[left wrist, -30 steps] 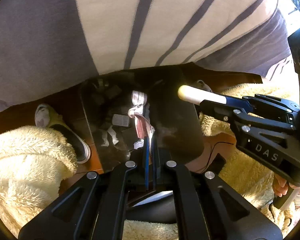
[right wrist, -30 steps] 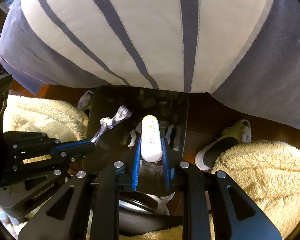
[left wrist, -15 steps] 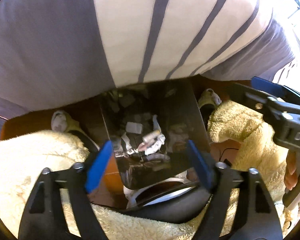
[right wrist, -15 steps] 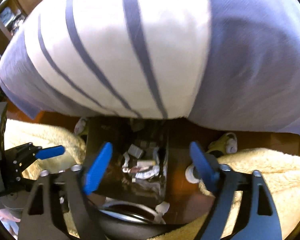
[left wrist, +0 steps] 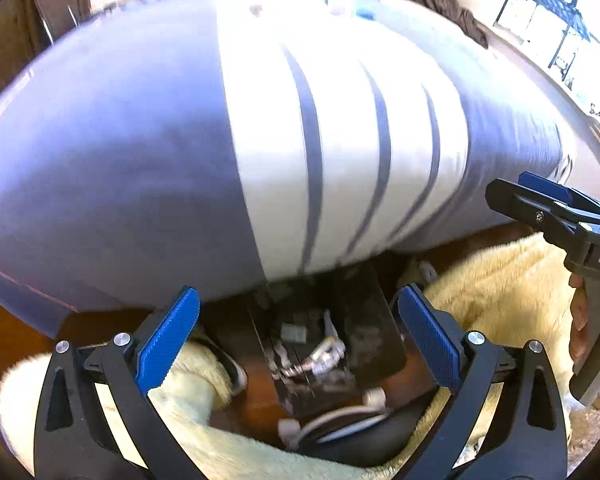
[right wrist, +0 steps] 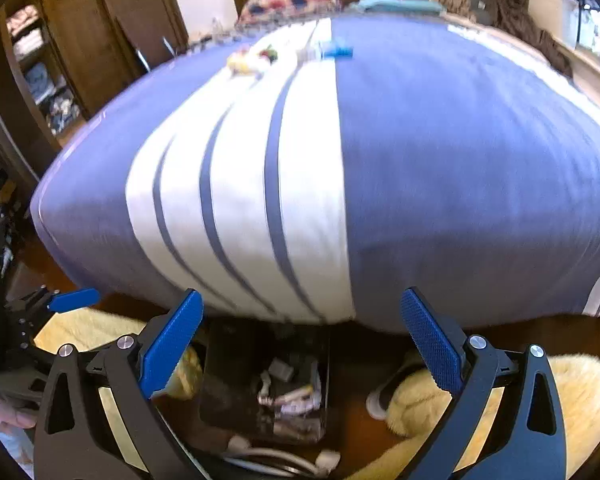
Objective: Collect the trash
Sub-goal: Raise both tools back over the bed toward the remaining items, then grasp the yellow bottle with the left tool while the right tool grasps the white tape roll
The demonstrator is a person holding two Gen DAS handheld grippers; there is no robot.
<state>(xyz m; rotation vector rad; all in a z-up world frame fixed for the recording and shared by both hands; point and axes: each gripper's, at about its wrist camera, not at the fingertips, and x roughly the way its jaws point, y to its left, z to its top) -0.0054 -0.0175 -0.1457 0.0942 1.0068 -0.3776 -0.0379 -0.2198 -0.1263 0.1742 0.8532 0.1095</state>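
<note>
Black plastic, blue ribbed pads: our left gripper (left wrist: 298, 336) has its jaws opening, spread v. wide w/ nothing between them; our right gripper (right wrist: 302, 338) is all but fully spread, also empty.

Writing: only "DAS" reads, white letters on the right gripper's black body at the right edge of the left view; the rest is cut off.

Left to right in the right view: dark wooden shelving unit (right wrist: 40, 60) w/ folded clothes, then the big blue-and-white striped bed cover (right wrist: 340, 168) filling most of the frame, a few small bright bits (right wrist: 252, 60) lying on its far end, too blurred to name. Fluffy cream robe legs (right wrist: 540, 392) and a pale shoe (right wrist: 380, 400) flank the dark rectangular trash bin (left wrist: 364, 320) on the brown wooden floor (right wrist: 352, 436).

Trash: white and silvery scraps (left wrist: 320, 356) sit inside the bin, directly below and between our spread pads. One whitish tube-shaped piece (right wrist: 296, 394) lies roughly flat, long axis left-right across the bin in the right view. The bed's edge overhangs the bin's far rim.
</note>
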